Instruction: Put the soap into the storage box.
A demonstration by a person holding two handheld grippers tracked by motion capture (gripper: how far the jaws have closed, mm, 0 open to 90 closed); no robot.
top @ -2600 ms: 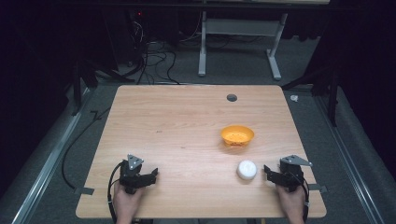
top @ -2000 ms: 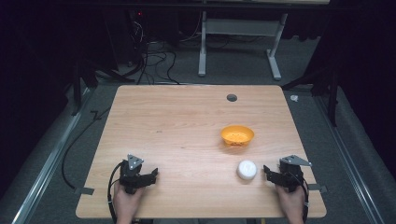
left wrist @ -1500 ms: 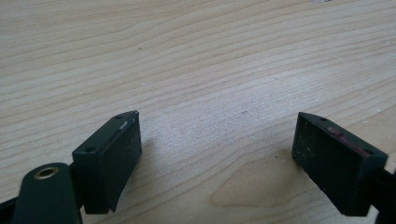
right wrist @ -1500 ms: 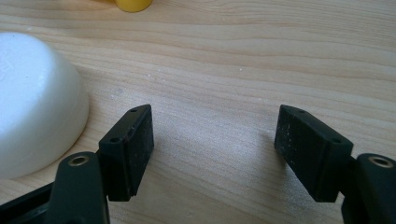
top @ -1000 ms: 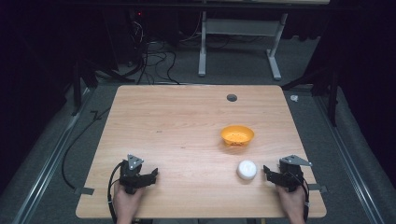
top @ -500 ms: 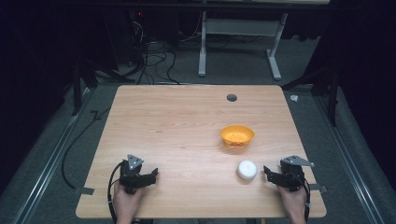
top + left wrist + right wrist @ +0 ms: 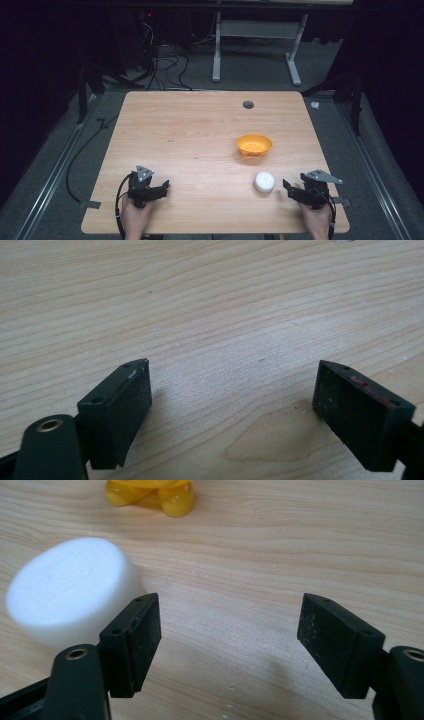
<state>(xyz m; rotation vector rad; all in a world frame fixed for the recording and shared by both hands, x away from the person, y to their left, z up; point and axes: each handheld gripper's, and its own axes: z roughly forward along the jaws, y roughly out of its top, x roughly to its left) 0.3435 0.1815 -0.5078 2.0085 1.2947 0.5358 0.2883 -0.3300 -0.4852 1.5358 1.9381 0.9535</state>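
The right gripper (image 7: 289,187) is being held low at the table's (image 7: 190,130) near edge, its jaws just opened apart with nothing between them. The white puck (image 7: 264,181), unmoved, is lying just beside it; the orange bowl (image 7: 254,145) is sitting farther off. The left gripper (image 7: 161,188) is being kept open and empty.

1. A light wooden counter (image 7: 190,140) with visible grain stands on grey floor.
2. An orange bowl (image 7: 254,145) sits right of the counter's middle.
3. A dark round hole (image 7: 248,104) lies near the counter's far edge.
4. Black cables (image 7: 160,60) tangle on the floor beyond the counter's far left corner.
5. A white frame (image 7: 260,30) stands beyond the counter's far edge.
6. A small white scrap (image 7: 314,105) lies on the floor just off the counter's far right corner.
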